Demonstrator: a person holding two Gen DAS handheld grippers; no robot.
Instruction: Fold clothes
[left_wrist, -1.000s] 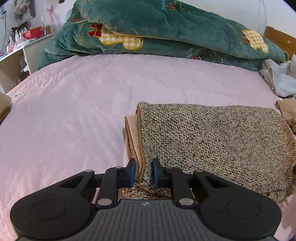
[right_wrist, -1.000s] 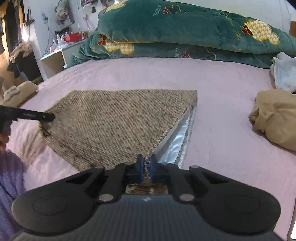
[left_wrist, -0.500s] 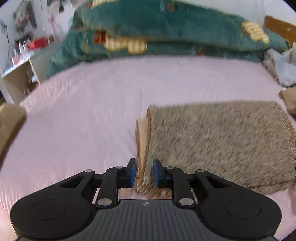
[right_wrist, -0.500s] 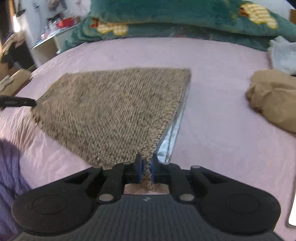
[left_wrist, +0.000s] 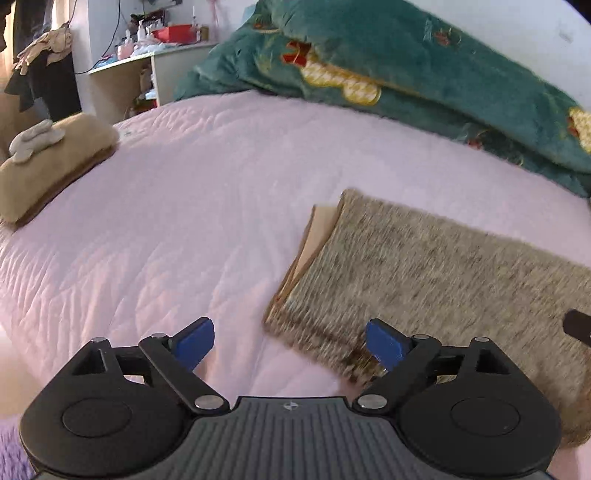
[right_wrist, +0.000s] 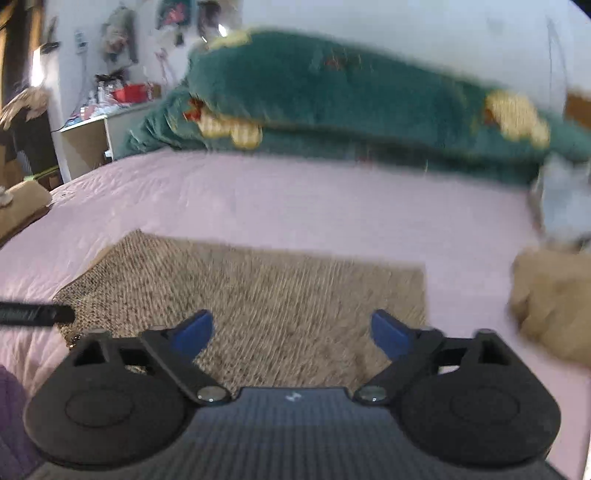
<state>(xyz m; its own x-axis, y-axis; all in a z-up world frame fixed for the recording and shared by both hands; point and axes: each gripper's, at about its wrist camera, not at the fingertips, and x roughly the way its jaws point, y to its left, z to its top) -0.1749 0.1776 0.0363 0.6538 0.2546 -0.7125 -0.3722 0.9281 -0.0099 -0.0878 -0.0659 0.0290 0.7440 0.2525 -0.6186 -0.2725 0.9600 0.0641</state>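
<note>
A folded brown knitted garment (left_wrist: 436, 273) with a tan lining lies flat on the pink bed (left_wrist: 177, 206). My left gripper (left_wrist: 291, 345) hangs over its near left corner, jaws opening wide, nothing pinched between the blue pads. In the right wrist view the same knit (right_wrist: 266, 295) lies under my right gripper (right_wrist: 291, 330), whose jaws are also opening and grip nothing. The black tip of the left gripper (right_wrist: 37, 314) shows at the knit's left edge, and the right one's tip (left_wrist: 578, 326) at the far right of the left wrist view.
A green quilt (left_wrist: 399, 74) is heaped at the head of the bed. A tan folded pile (left_wrist: 48, 162) with a light item on top sits at the bed's left edge. A crumpled tan garment (right_wrist: 554, 302) and a pale one (right_wrist: 561, 199) lie right. A cluttered desk (left_wrist: 147, 55) stands beyond.
Both grippers let go of the knit's near corners and opened wide. The knit dropped flat on the bed. Both cameras swung, the left one toward the left.
</note>
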